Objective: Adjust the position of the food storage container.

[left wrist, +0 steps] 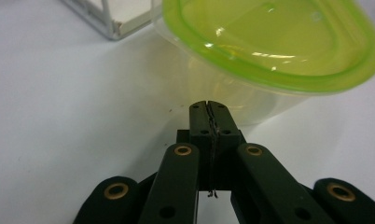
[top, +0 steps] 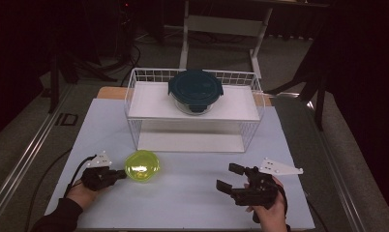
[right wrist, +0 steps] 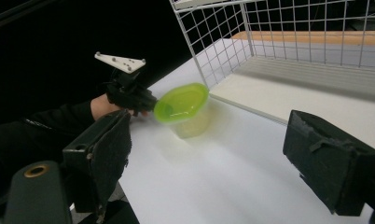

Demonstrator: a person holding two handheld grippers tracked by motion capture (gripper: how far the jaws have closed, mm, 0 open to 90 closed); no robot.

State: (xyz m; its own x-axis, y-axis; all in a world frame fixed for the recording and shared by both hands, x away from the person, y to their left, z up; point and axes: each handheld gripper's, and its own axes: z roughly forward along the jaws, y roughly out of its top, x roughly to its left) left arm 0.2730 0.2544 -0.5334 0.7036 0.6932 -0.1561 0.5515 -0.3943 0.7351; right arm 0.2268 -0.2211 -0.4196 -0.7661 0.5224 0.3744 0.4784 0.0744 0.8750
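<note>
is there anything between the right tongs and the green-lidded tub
Nothing visible. Bare white table lies between the open right tongs and the green-lidded tub; the shut left tongs sit at the tub's far side.

White table [top: 192, 193] with green-lidded tub [top: 142, 166] and wire rack [top: 192, 108]

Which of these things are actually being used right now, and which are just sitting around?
In use:
- clear plastic tub with a lime-green lid
- left gripper, jaws shut, right beside the tub
- right gripper, jaws open

Sitting around:
- round glass container with a dark teal lid
- white wire rack
- white table
</note>
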